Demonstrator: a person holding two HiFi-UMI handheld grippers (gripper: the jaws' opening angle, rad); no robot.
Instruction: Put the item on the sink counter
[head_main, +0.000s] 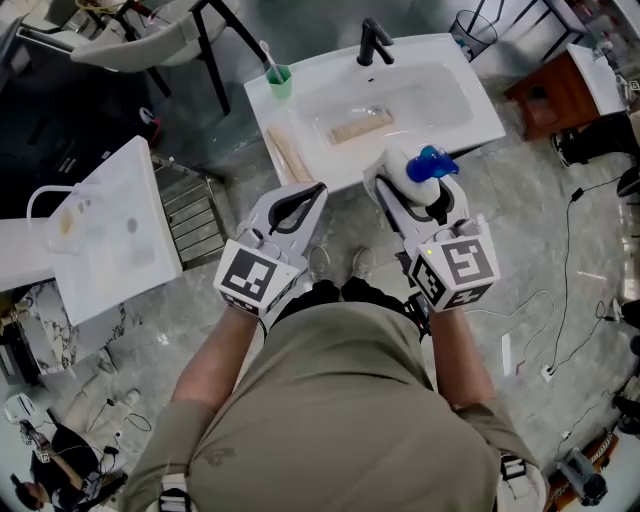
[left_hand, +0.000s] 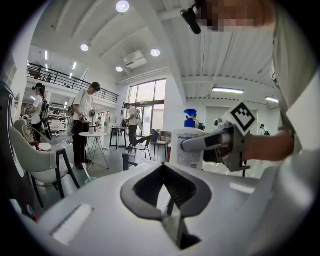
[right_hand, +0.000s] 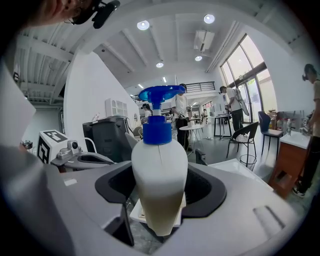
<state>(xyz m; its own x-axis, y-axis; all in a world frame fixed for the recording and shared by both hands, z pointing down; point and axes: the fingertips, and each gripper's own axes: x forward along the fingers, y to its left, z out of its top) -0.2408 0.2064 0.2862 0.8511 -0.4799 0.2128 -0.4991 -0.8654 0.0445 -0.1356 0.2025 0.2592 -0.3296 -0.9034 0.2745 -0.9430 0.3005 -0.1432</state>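
A white pump bottle (head_main: 405, 172) with a blue pump head hangs just in front of the white sink counter (head_main: 480, 125), and my right gripper (head_main: 412, 186) is shut on its body. In the right gripper view the bottle (right_hand: 159, 170) stands upright between the two jaws of my right gripper (right_hand: 159, 202). My left gripper (head_main: 305, 192) is beside it on the left, shut and empty, its tips near the counter's front edge. From the left gripper view (left_hand: 164, 172) I see the bottle (left_hand: 189, 147) to the right, held in the other gripper.
On the counter are a black faucet (head_main: 373, 42), a green cup (head_main: 279, 80) with a toothbrush, wooden sticks (head_main: 290, 155) and a wooden piece (head_main: 360, 127) in the basin. A second white sink unit (head_main: 110, 230) stands left, a wooden stool (head_main: 550, 95) right, cables (head_main: 570, 300) on the floor.
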